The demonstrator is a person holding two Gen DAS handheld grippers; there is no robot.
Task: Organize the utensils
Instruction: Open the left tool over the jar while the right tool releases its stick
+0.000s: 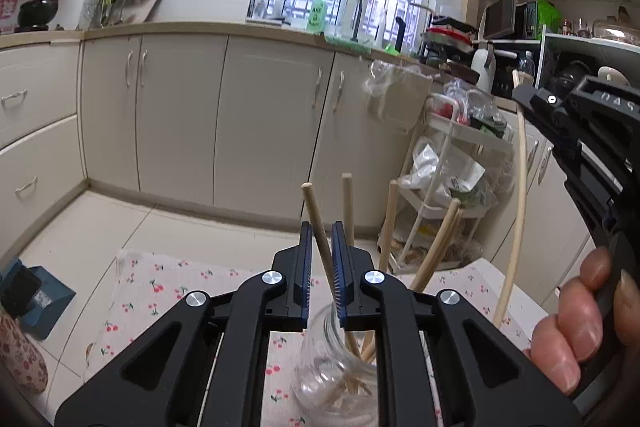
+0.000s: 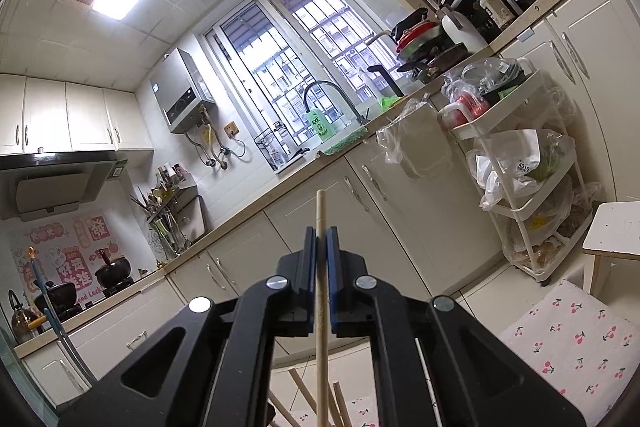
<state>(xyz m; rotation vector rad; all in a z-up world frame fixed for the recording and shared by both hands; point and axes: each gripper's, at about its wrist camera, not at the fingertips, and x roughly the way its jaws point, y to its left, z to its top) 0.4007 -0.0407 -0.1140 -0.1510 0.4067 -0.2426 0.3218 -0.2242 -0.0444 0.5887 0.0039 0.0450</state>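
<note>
Black left gripper (image 1: pixel 322 259) fingers are seen slightly parted around a pale wooden chopstick (image 1: pixel 318 227) standing in a clear glass jar (image 1: pixel 320 379) on the cherry-print worktop (image 1: pixel 160 291). Another long wooden chopstick (image 2: pixel 321 291) is clamped by the right gripper (image 2: pixel 321 251).

Your glass jar (image 1: pixel 334 379) base is cut off at bottom centre, chopstick (image 2: pixel 321 307) lower end off the bottom edge.
</note>
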